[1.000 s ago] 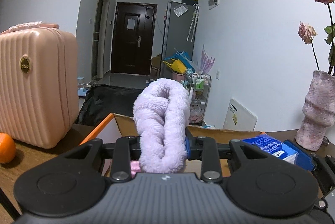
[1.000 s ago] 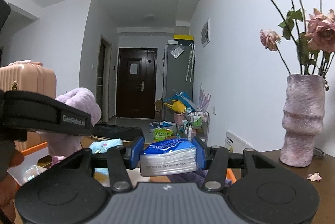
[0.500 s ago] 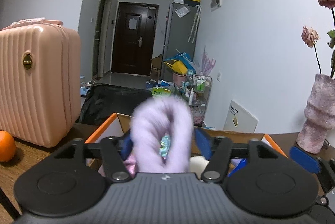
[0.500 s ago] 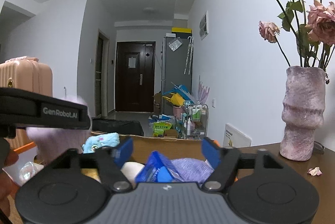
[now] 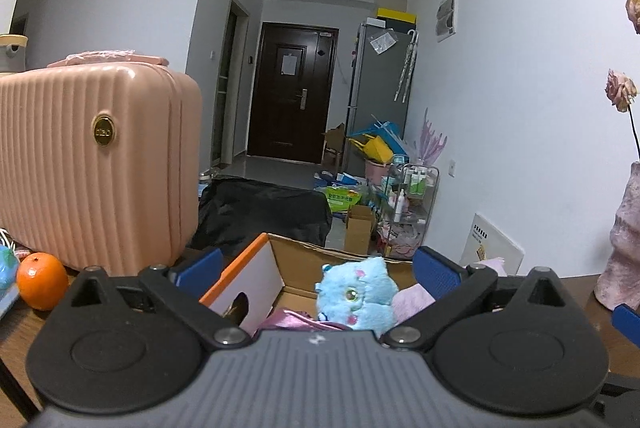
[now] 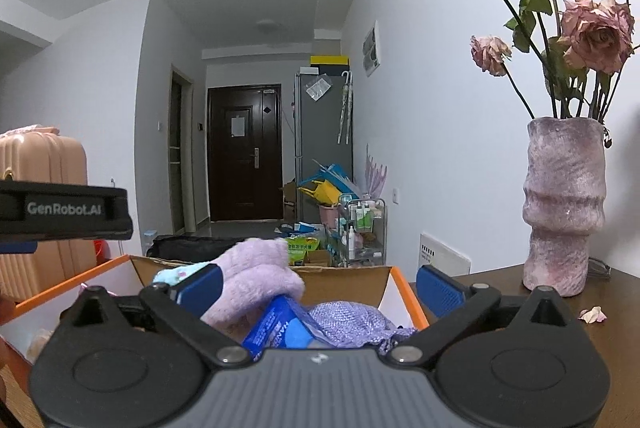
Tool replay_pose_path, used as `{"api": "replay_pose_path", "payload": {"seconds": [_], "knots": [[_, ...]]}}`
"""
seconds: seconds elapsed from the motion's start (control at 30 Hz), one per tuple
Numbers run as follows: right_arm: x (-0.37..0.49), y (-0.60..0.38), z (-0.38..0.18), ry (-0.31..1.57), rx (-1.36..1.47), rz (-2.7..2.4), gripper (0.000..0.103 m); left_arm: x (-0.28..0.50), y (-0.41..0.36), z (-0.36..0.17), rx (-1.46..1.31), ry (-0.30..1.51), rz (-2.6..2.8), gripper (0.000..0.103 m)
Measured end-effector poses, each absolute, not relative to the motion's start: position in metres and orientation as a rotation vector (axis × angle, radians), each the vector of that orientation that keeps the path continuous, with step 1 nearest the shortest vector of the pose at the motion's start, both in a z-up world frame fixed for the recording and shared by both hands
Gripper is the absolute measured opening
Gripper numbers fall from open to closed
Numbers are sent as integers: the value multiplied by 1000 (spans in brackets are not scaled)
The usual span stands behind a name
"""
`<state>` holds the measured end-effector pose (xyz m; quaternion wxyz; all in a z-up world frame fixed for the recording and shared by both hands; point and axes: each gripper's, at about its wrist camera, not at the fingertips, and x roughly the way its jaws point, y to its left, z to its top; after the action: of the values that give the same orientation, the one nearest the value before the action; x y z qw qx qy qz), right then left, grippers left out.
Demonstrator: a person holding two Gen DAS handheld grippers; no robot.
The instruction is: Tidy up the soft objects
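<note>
An open cardboard box (image 5: 256, 264) with an orange rim stands on the table and also shows in the right wrist view (image 6: 344, 274). My left gripper (image 5: 318, 270) is open and empty above it. A blue plush toy (image 5: 354, 294) and pink cloth (image 5: 412, 302) lie inside. My right gripper (image 6: 320, 286) is open and empty over the box. Below it lie a fluffy lilac towel (image 6: 256, 284), a blue tissue pack (image 6: 280, 328) and a purple knitted cloth (image 6: 352, 322).
A pink ribbed suitcase (image 5: 96, 164) stands on the table at the left, with an orange (image 5: 42, 286) in front of it. A pink vase (image 6: 564, 204) of dried roses stands at the right, with a fallen petal (image 6: 592, 314) near it.
Both grippers opened. The lilac towel left my left gripper and the tissue pack left my right gripper; both now lie in the box.
</note>
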<state>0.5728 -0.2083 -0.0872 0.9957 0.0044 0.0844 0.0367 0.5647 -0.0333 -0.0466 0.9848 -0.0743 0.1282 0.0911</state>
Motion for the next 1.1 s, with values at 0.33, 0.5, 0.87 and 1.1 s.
{"api": "replay_pose_path", "payload": {"seconds": [0.33,0.5,0.87,1.1], "knots": [[553,-211,-86,166,4,84,103,550,-24,-48,-135,276,193,103],[538,-214,-86,171,-1,82,103,535,-21,-50,-104,283,198,103],[485,-222,-84,191,-12,75,103,484,-11,-54,-73,312,180,103],[445,-225,-84,216,-13,74,103,441,-7,-54,-60,320,170,103]]}}
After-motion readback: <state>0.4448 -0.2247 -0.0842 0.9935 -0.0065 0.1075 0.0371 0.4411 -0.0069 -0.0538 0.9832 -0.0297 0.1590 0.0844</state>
